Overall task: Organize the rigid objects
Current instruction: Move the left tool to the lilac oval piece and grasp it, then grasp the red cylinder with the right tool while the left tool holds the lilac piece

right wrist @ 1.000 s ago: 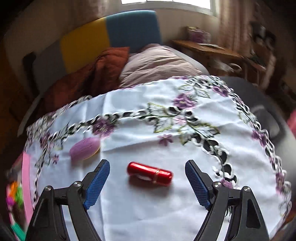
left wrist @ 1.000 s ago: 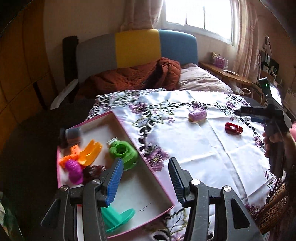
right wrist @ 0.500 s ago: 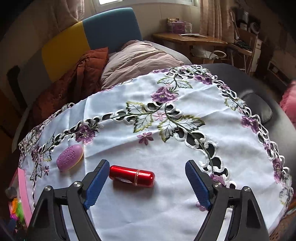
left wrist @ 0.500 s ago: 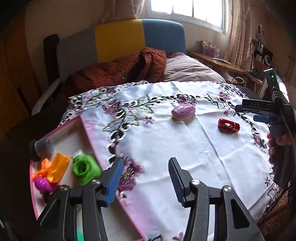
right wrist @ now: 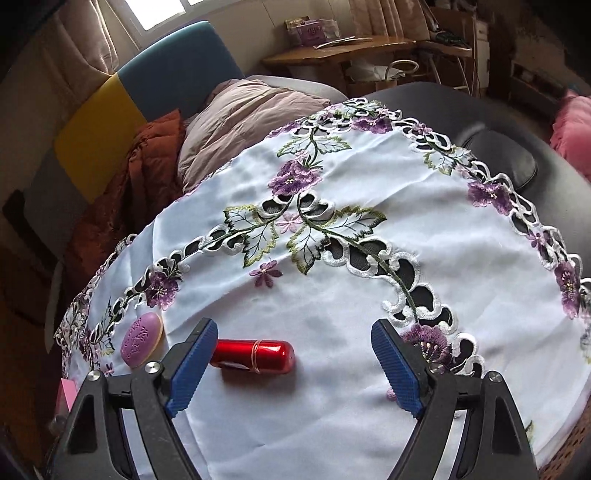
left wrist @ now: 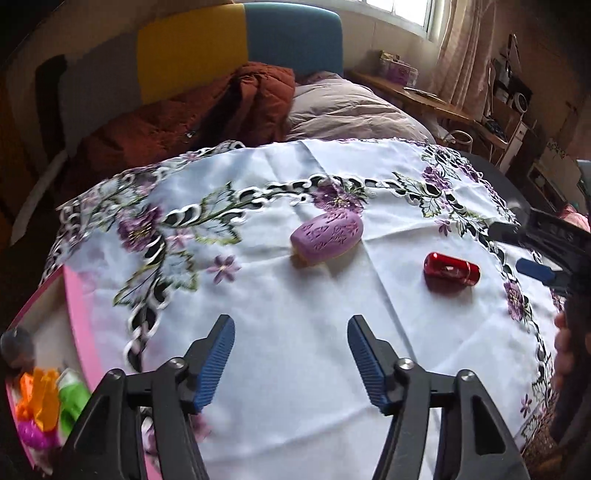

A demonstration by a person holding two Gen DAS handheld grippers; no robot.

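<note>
The left gripper [left wrist: 291,354], jaws just opened wide and empty, should straddle the embossed lilac oval soap [left wrist: 327,234] ahead on the white embroidered cloth [left wrist: 295,295]; the right gripper [right wrist: 293,363], gaping and empty, must shift left to centre the glossy red metal cylinder [right wrist: 255,356] by its left pad.

Daylight came through a curtained window [left wrist: 413,14] above a grey, yellow and blue padded headboard [left wrist: 207,48]. A rust-brown quilted blanket [left wrist: 192,114] lay beside a wooden desk [right wrist: 343,51].
</note>
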